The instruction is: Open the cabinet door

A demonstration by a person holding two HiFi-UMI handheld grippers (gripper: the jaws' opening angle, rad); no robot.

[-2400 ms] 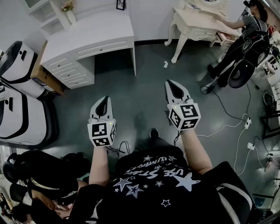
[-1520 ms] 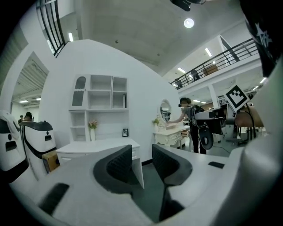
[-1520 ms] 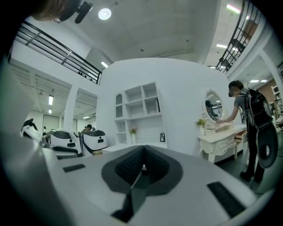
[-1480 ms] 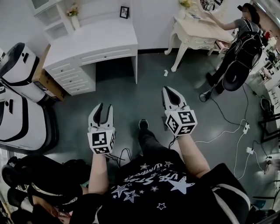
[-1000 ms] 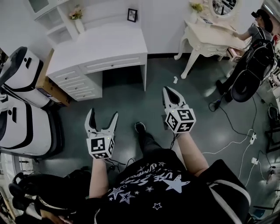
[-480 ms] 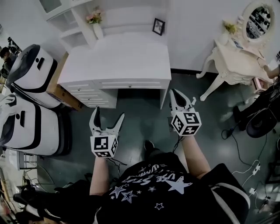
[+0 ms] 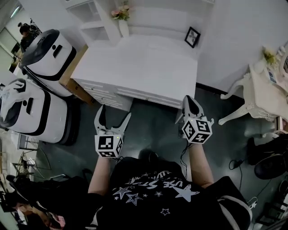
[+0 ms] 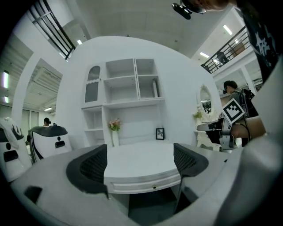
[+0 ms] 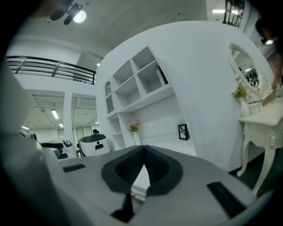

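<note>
Grey floor and white walls make up the room, with a big white desk [image 7: 144,63] against one wall. The cabinet door [image 8: 90,84] looks to be the small door with a round top, high on the shelf unit [image 8: 132,81] at the back of the desk. It looks shut, and nothing touches it.

A moment ago the desk was far off across the floor. Now the person has walked up to it, and its front edge is just ahead of both tongs. Pink flowers [image 7: 119,12] and a picture frame [image 7: 192,37] stand at the back of the tabletop.

The left tongs [image 7: 114,112] were closed at first. Now they are spread as wide as they go, with nothing in them, and they point at the desk front. The right tongs [image 7: 189,99] are still pressed together and hold nothing.

So the walk is nearly done, I think. The door is still up high and out of reach, and the wide-open left tongs seem ready for its handle.
</note>
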